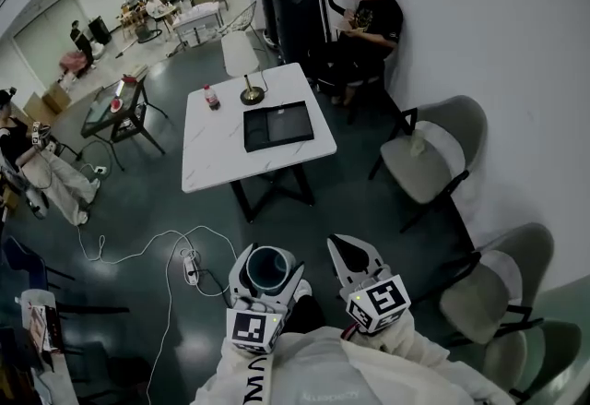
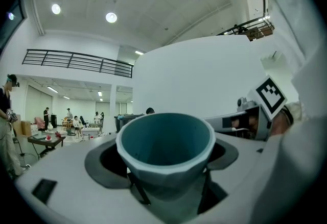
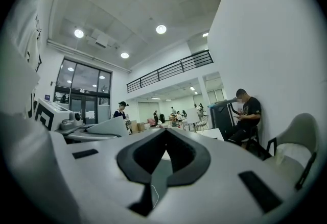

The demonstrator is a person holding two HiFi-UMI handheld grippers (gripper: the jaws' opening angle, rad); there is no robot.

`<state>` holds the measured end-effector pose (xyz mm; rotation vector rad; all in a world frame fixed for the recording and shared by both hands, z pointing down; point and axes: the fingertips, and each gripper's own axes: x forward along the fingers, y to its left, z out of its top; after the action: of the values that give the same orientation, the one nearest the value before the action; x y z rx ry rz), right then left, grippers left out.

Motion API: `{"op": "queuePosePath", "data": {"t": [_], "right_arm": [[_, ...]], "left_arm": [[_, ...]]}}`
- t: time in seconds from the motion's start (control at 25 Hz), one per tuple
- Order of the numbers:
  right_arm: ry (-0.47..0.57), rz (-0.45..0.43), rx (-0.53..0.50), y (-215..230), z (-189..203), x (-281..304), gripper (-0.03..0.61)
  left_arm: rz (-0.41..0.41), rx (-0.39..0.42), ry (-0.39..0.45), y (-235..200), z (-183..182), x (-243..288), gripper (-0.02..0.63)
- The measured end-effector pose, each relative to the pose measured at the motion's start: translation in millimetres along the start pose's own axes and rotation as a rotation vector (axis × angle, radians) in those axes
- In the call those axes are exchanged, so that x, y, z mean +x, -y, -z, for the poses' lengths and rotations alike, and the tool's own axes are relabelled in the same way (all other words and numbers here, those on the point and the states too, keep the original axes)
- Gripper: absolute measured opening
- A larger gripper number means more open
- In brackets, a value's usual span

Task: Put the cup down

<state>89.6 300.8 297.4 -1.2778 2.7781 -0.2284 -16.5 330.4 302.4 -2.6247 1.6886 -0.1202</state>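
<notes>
Left gripper has its 2 jaws spread wide, clamped round the upright teal cup. Right gripper is closed up, holding nothing.

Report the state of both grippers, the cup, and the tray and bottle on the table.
cup: upright, looks empty, not yet set down.
left gripper: shut on the cup.
right gripper: shut, nothing between its jaws.
tray: lying flat on the white table, looks empty.
bottle: standing upright on the white table.
</notes>
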Motion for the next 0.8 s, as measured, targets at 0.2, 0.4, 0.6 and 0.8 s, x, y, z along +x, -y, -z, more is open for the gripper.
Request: {"op": "queuePosePath", "data": {"t": [0.2, 0.4, 0.6, 0.8], "right_arm": [[-0.014, 0.020, 0.011, 19.6, -0.2, 49.7, 0.006], [-0.020, 0.028, 0.012, 32.7, -3.6, 93.9, 0.006], [-0.037, 0.024, 0.012, 37.7, -3.8, 128.1, 0.006], [-0.058, 0.031, 0.024, 45.1, 3.2, 154.4, 0.006]], "left_arm": [[0.019, 0.003, -0.017, -42.5, -0.6, 44.4, 0.414], [0.010, 0.000, -0.018, -81.4, -4.7, 76.3, 0.414], [0.005, -0.004, -0.031, -110.7, -1.6, 95.4, 0.414], [0.007, -0.018, -0.043, -132.0, 0.8, 112.9, 0.414]]}}
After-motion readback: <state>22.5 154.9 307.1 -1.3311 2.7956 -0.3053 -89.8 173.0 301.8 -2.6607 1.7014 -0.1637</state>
